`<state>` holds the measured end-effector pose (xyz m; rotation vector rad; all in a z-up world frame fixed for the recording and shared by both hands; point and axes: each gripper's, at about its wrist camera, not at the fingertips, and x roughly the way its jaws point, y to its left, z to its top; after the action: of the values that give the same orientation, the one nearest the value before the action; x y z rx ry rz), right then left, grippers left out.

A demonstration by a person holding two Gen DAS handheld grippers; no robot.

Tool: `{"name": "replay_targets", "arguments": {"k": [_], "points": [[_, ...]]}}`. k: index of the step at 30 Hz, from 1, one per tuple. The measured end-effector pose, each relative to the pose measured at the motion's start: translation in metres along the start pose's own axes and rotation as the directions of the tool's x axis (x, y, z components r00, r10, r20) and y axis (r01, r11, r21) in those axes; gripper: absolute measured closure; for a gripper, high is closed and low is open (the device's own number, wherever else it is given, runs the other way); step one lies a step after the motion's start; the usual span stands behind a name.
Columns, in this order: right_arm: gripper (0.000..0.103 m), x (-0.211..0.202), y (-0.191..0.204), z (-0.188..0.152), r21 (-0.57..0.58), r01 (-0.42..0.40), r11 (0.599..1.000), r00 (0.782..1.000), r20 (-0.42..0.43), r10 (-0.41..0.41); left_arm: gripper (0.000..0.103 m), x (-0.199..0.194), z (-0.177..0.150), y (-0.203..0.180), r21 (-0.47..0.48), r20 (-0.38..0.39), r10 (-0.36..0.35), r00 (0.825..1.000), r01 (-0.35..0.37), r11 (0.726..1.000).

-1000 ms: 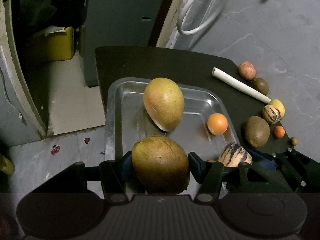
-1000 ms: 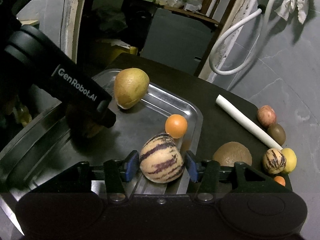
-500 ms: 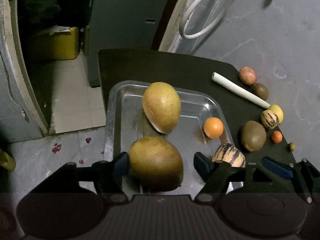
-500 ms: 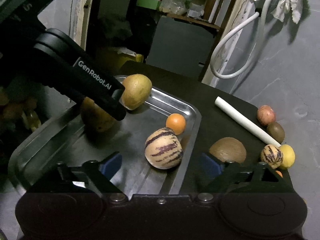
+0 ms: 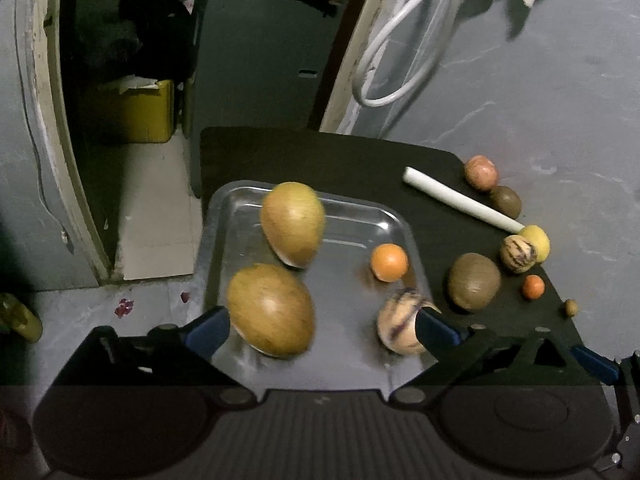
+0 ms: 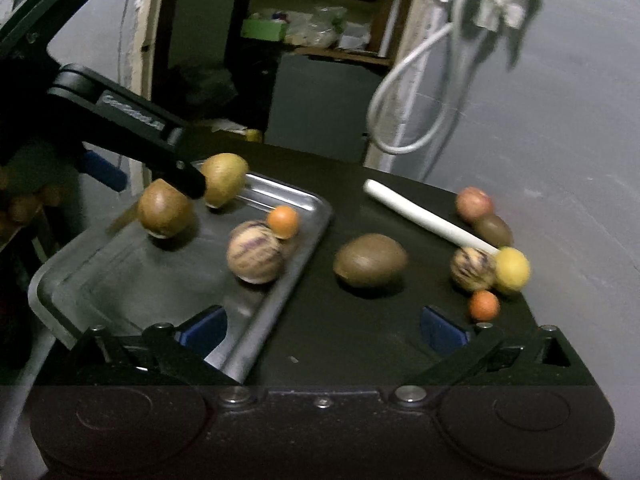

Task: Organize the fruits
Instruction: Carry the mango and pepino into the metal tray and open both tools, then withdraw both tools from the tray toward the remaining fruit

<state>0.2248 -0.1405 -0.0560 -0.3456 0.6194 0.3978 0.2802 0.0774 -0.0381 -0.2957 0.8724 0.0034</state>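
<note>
At the bottom of each view sit the black gripper bodies; the left gripper (image 5: pixel 320 330) has its jaws opening, wide apart around but not pressing the nearest brown mango (image 5: pixel 272 310), and the right gripper (image 6: pixel 324 328) has its jaws opening with no fruit between them, only the tray rim and bare surface. The metal tray (image 5: pixel 224 240) lies at centre on a black surface (image 5: pixel 320 160) and holds 4 fruits: 2 mangoes, the farther mango (image 5: pixel 293 224) behind the first, 1 striped melon (image 5: pixel 396 326) and 1 orange (image 5: pixel 389 262). On the surface to the right lie 7 loose fruits, the biggest a brown fruit (image 5: pixel 474 282), plus 1 white tube (image 5: pixel 460 200). Behind stand a grey wall (image 5: pixel 540 100) with a white hose (image 5: pixel 400 60) at upper right and a dark doorway at upper left.
</note>
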Motion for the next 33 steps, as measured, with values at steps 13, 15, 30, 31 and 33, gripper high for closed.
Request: {"name": "replay_targets", "arguments": {"k": [13, 15, 30, 31, 33], "points": [[0.001, -0.057, -0.078, -0.069, 0.139, 0.217, 0.966, 0.976, -0.015, -0.217, 0.001, -0.011, -0.026, -0.075, 0.076, -0.030, -0.027, 0.999, 0.029, 0.997], [0.001, -0.065, -0.087, -0.078, 0.161, 0.238, 0.958, 0.971, -0.024, -0.237, 0.001, -0.011, -0.032, -0.087, 0.086, -0.040, -0.034, 0.999, 0.037, 0.996], [0.001, -0.103, -0.129, -0.128, 0.290, 0.295, 0.910, 0.955, -0.115, -0.272, 0.001, -0.001, -0.081, -0.164, 0.165, -0.154, -0.085, 0.984, 0.110, 0.980], [0.001, -0.104, -0.131, -0.130, 0.298, 0.296, 0.908, 0.955, -0.119, -0.273, 0.001, 0.000, -0.083, -0.168, 0.170, -0.160, -0.087, 0.983, 0.114, 0.979], [0.001, -0.105, -0.134, -0.133, 0.309, 0.299, 0.903, 0.954, -0.123, -0.274, 0.001, 0.002, -0.087, -0.174, 0.179, -0.172, -0.088, 0.981, 0.119, 0.977]]}}
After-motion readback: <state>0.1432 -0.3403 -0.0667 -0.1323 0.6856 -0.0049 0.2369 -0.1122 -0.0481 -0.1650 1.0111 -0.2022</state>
